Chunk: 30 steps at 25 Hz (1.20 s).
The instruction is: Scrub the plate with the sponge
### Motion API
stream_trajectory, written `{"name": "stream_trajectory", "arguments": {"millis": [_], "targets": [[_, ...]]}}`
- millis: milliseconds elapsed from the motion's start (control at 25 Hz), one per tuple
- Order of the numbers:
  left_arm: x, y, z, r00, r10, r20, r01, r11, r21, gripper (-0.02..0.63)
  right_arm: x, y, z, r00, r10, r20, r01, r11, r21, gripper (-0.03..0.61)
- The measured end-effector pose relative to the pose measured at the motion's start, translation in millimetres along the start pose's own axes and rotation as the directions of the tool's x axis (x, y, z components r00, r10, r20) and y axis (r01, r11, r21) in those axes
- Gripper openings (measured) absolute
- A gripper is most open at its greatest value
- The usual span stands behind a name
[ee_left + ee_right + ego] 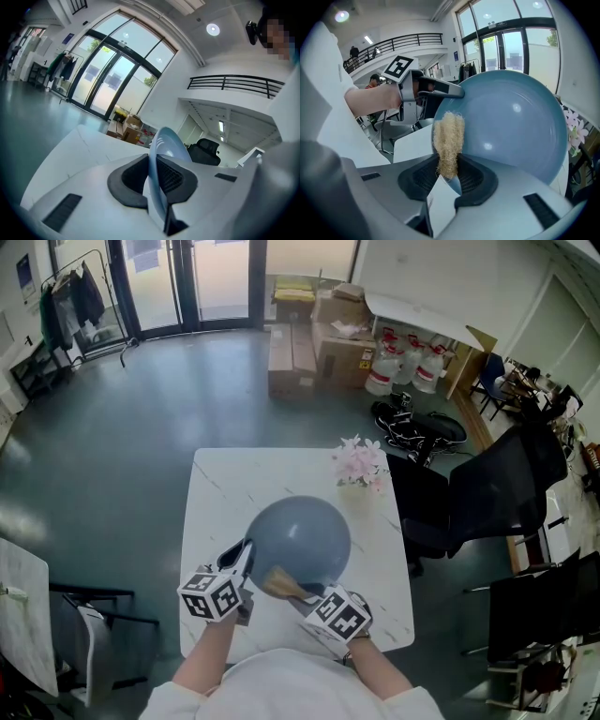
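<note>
A blue-grey plate (pixel 300 538) is held tilted above the white marble table (pixel 216 484). My left gripper (pixel 246 555) is shut on the plate's left rim; in the left gripper view the plate (pixel 161 154) stands edge-on between the pads. My right gripper (pixel 292 589) is shut on a tan fibrous sponge (pixel 279 582) at the plate's lower edge. In the right gripper view the sponge (pixel 449 140) stands up between the jaws and rests against the face of the plate (pixel 511 122), with my left gripper (pixel 457 93) at its upper left rim.
A small vase of pink flowers (pixel 359 465) stands at the table's far right corner. Black office chairs (pixel 487 493) are to the right, cardboard boxes (pixel 319 343) and water jugs (pixel 403 362) beyond the table, a folding chair (pixel 89 615) at left.
</note>
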State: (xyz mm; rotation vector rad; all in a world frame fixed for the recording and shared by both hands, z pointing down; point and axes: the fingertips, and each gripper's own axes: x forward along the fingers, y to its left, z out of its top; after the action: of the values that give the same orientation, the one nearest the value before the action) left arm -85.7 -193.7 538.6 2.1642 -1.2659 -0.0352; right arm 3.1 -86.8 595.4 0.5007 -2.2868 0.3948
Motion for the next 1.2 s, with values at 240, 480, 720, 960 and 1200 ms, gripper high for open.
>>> {"name": "stream_trajectory", "arguments": {"millis": [240, 480, 720, 960, 1200], "targets": [[2.4, 4.0, -5.4, 1.000, 0.007, -0.011, -0.008, 0.999, -0.038, 0.044, -14.1, -13.2, 4.9, 0.995, -0.041, 0.091, 0.036, 0.998, 0.059, 0.118], [5.2, 21.1, -20.7, 0.999, 0.034, -0.030, -0.038, 0.991, -0.128, 0.044, -21.6, -16.6, -4.5, 0.994, -0.044, 0.099, 0.034, 0.994, 0.100, 0.118], [11.0, 39.8, -46.2, 0.994, 0.068, -0.089, -0.084, 0.980, -0.182, 0.044, -20.2, -14.5, -15.8, 0.995, -0.032, 0.094, 0.019, 0.990, 0.139, 0.118], [15.9, 54.7, -72.3, 0.984, 0.099, -0.145, -0.130, 0.966, -0.223, 0.044, -21.6, -17.8, -21.7, 0.995, -0.041, 0.091, 0.026, 0.986, 0.164, 0.118], [20.8, 68.8, -88.2, 0.976, 0.124, -0.179, -0.169, 0.951, -0.260, 0.044, -20.1, -18.1, -27.8, 0.996, -0.043, 0.082, 0.028, 0.984, 0.175, 0.118]]}}
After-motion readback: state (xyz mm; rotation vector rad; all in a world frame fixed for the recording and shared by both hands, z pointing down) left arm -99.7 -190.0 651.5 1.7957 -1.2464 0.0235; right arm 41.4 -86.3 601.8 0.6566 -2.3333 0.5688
